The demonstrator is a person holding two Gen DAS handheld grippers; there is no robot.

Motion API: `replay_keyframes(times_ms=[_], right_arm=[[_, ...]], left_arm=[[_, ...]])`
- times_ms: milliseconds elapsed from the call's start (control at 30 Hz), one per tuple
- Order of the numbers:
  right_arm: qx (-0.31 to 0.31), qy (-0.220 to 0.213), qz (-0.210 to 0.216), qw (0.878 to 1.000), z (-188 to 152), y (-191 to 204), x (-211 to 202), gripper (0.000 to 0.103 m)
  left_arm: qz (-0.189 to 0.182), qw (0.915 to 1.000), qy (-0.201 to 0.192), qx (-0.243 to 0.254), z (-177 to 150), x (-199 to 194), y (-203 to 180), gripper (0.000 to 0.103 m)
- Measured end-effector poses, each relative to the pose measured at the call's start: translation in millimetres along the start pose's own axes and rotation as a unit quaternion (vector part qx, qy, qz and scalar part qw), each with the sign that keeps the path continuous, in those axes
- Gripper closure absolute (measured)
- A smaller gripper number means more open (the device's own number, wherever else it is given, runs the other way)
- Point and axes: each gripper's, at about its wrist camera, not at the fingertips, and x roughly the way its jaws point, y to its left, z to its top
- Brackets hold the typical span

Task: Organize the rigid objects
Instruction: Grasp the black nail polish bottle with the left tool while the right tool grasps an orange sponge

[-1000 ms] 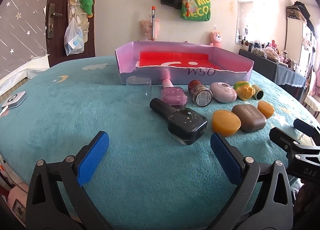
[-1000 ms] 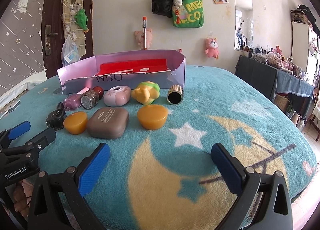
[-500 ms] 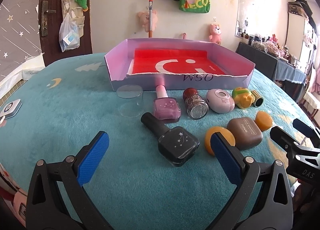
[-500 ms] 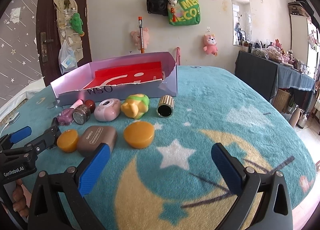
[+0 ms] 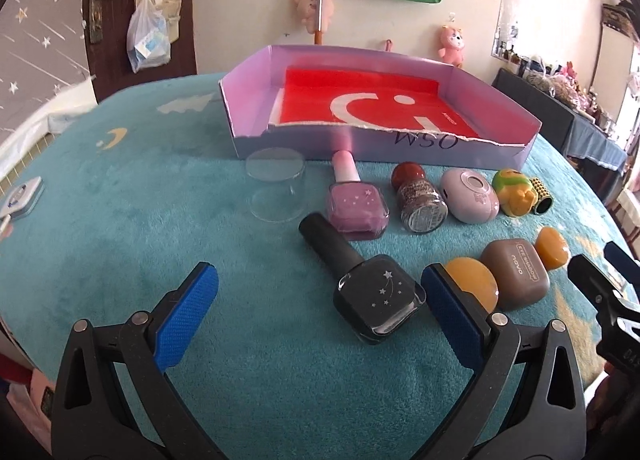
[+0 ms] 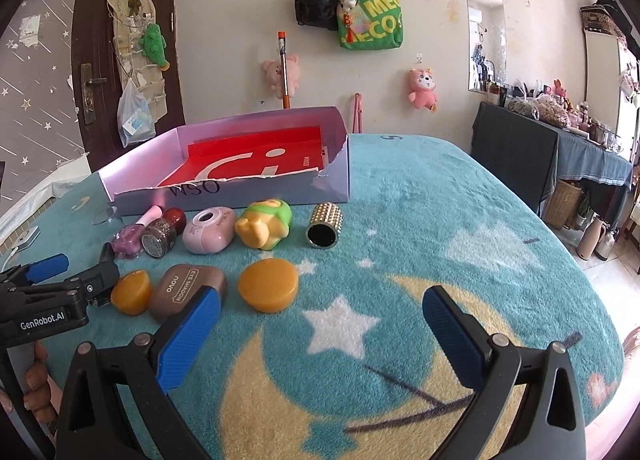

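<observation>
both grippers wide open and holding nothing, now nearer the row of small things than a second ago: left gripper [image 5: 318, 310] closed in on the black star bottle [image 5: 362, 286], now lying between its pads and close to the right one, right gripper [image 6: 320, 334] advanced with the brown eye-shadow case [image 6: 186, 288] just past its left pad. nothing yet in the purple box [image 5: 404, 153] straight ahead beyond the row, so likely just the approach to a first pick, black bottle the probable target.

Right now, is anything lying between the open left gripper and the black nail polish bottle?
Nothing visible: the black nail polish bottle lies on bare blanket just ahead of the left gripper, near its right-hand finger.
</observation>
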Motion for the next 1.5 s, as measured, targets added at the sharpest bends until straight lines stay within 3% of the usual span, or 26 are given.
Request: replay_keyframes(times_ms=[167,500,633,700,800,900,967,1033,1133,1500], right_arm=[[0.005,0.017,0.009,1.000,6.1,-2.7,8.5,0.000],[-0.001,0.083,0.016,0.996,14.1,-2.9,31.0,0.000],[-0.019,0.092,0.010,0.996,14.4,2.6,33.3,0.000],[-0.025,0.095,0.012,0.995,14.8,4.5,34.4,0.003],[-0.029,0.098,0.019,0.995,15.4,6.2,36.2,0.013],[-0.028,0.098,0.033,0.994,15.4,6.7,36.9,0.025],[-0.033,0.092,0.042,0.994,15.4,9.0,35.6,0.035],[-0.039,0.090,0.056,0.994,14.6,11.4,36.0,0.044],[-0.046,0.086,0.075,0.992,14.1,14.8,34.5,0.063],[-0.045,0.073,0.086,0.993,21.8,15.8,23.6,0.063]], left_arm=[[0.019,0.9998,0.003,0.005,-2.2,-6.9,13.5,0.000],[0.021,0.9994,0.025,0.014,8.3,2.5,11.3,0.000],[0.017,0.9989,0.042,0.013,6.1,11.8,10.6,0.013],[0.019,0.9990,0.036,0.016,5.0,11.2,9.0,0.015],[0.009,0.9993,0.030,0.018,5.2,10.5,7.6,0.024],[-0.001,0.9993,0.025,0.026,4.3,9.3,3.3,0.039],[-0.013,0.9993,0.021,0.030,4.4,7.9,0.0,0.056],[-0.019,0.9990,0.020,0.034,5.2,7.1,-3.0,0.063],[-0.035,0.9986,0.021,0.033,6.0,5.6,-3.4,0.063],[-0.042,0.9982,-0.001,0.042,12.3,-13.0,-3.9,0.063]])
